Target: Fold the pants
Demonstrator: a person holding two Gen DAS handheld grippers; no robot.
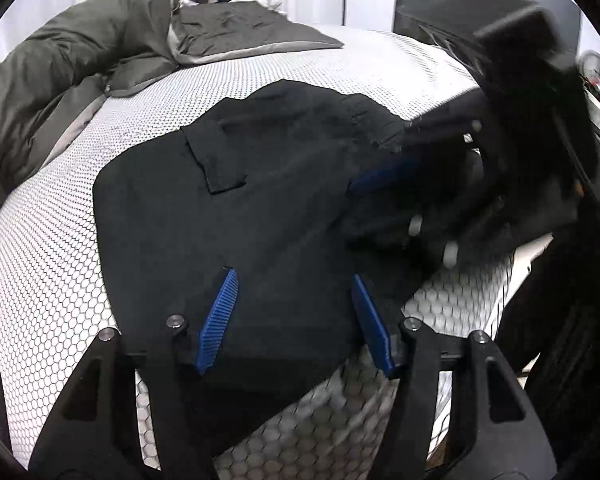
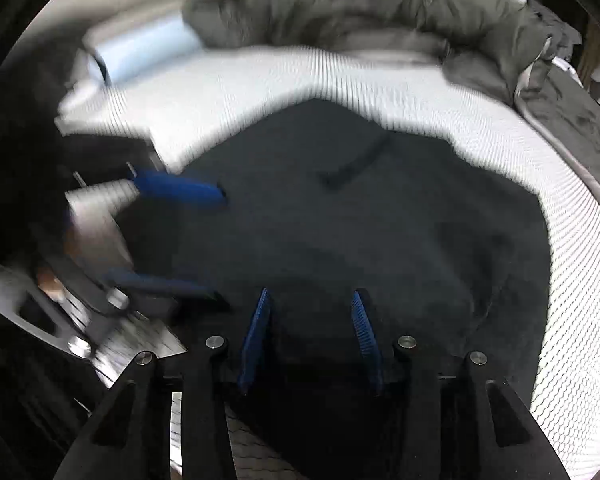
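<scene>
Black pants lie folded into a compact shape on a white honeycomb-patterned mattress, a back pocket flap facing up. My left gripper is open, its blue pads over the near edge of the pants, nothing between them. My right gripper is open just above the pants; that view is blurred by motion. The right gripper also shows at the right of the left wrist view, over the pants' right edge. The left gripper shows at the left of the right wrist view.
A grey duvet is bunched along the far side of the bed, with a grey pillow behind the pants. The mattress edge runs close on the right. A pale cylinder lies at the far left of the right wrist view.
</scene>
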